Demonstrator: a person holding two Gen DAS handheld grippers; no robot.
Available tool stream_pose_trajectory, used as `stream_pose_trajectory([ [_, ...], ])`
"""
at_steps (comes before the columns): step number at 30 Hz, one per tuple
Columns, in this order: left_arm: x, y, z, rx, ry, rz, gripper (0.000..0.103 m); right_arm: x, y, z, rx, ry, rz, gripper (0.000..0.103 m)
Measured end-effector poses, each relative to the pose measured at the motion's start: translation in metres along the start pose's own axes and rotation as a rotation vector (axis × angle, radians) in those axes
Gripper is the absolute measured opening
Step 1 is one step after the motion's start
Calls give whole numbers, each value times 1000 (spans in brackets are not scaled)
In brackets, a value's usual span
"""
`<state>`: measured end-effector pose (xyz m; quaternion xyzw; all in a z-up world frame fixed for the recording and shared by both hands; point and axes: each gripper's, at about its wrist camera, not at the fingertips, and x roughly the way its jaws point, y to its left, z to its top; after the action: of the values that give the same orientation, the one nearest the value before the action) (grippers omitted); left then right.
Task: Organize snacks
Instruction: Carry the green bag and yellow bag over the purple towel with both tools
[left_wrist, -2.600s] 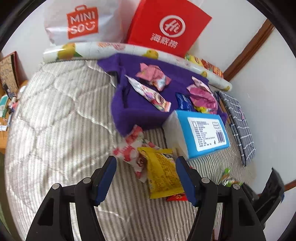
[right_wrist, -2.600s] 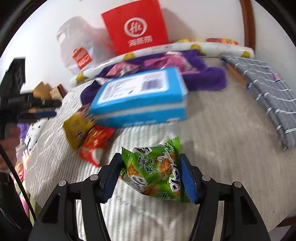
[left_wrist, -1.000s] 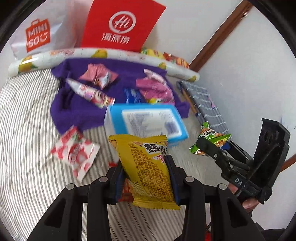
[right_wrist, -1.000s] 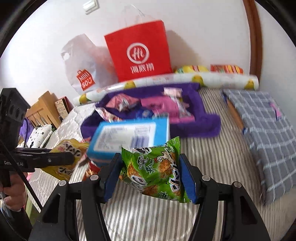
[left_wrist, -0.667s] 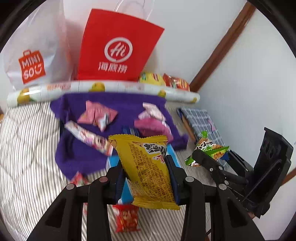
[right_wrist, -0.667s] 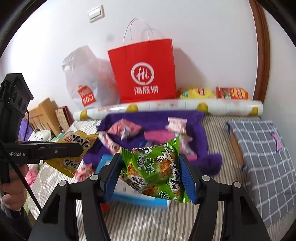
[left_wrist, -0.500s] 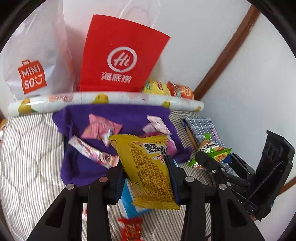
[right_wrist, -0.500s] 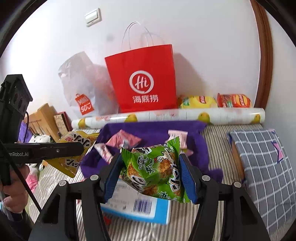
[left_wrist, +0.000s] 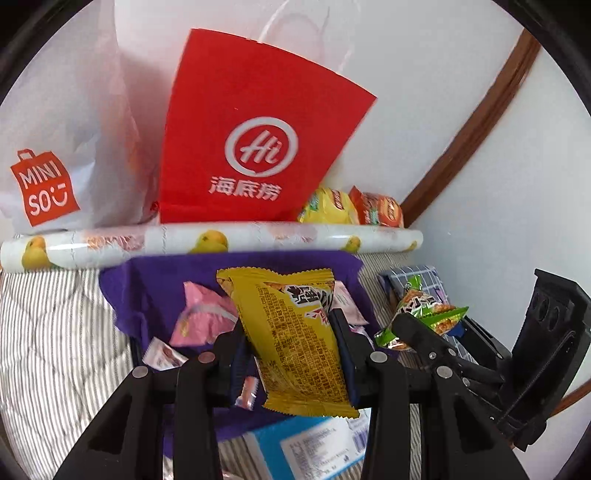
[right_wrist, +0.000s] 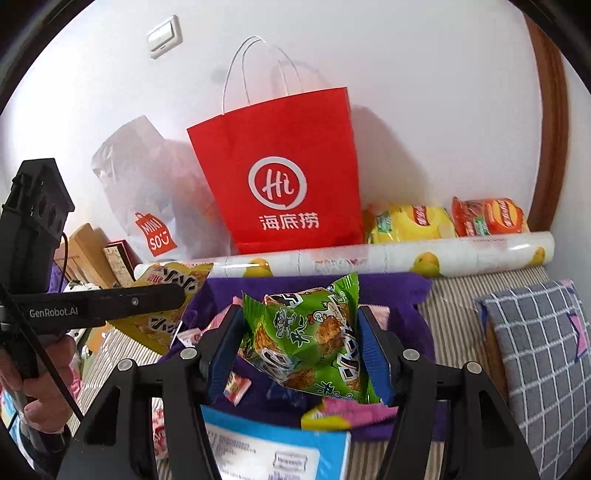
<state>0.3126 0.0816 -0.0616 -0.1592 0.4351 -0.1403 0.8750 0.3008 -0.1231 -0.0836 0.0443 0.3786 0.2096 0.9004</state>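
My left gripper (left_wrist: 291, 354) is shut on a yellow snack packet (left_wrist: 291, 332), held upright in the air over the purple cloth (left_wrist: 155, 288). My right gripper (right_wrist: 301, 347) is shut on a green snack packet (right_wrist: 310, 339), also lifted above the purple cloth (right_wrist: 406, 291). Each gripper shows in the other's view: the right one with its green packet (left_wrist: 421, 310) at the right, the left one with its yellow packet (right_wrist: 170, 295) at the left. Pink and other small packets (left_wrist: 201, 317) lie on the cloth. A red paper bag (left_wrist: 255, 147) stands behind against the wall.
A white plastic Miniso bag (left_wrist: 55, 147) stands left of the red bag (right_wrist: 284, 177). A fruit-printed roll (left_wrist: 221, 240) lies along the wall, with yellow and orange chip bags (right_wrist: 443, 221) behind it. A blue-and-white box (right_wrist: 280, 450) lies below the grippers. A checked grey cushion (right_wrist: 539, 354) sits at the right.
Both grippers, each holding its packet, rose and moved forward over the blue box toward the purple cloth and the red bag, which now look larger and closer.
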Motion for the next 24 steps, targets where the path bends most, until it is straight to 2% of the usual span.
stream_pose_trajectory([
  [3,6,13,5,-19,1,32,38,14,4,5,3,2,8,61],
  [12,26,47,5,-78,65,49,38,57,10,-2,19,13,67,61],
  [17,35,61,4,-110,95,42,38,77,9,-13,22,58,62,61],
  [24,34,61,4,-100,94,43,38,89,17,-23,-24,116,71,61],
])
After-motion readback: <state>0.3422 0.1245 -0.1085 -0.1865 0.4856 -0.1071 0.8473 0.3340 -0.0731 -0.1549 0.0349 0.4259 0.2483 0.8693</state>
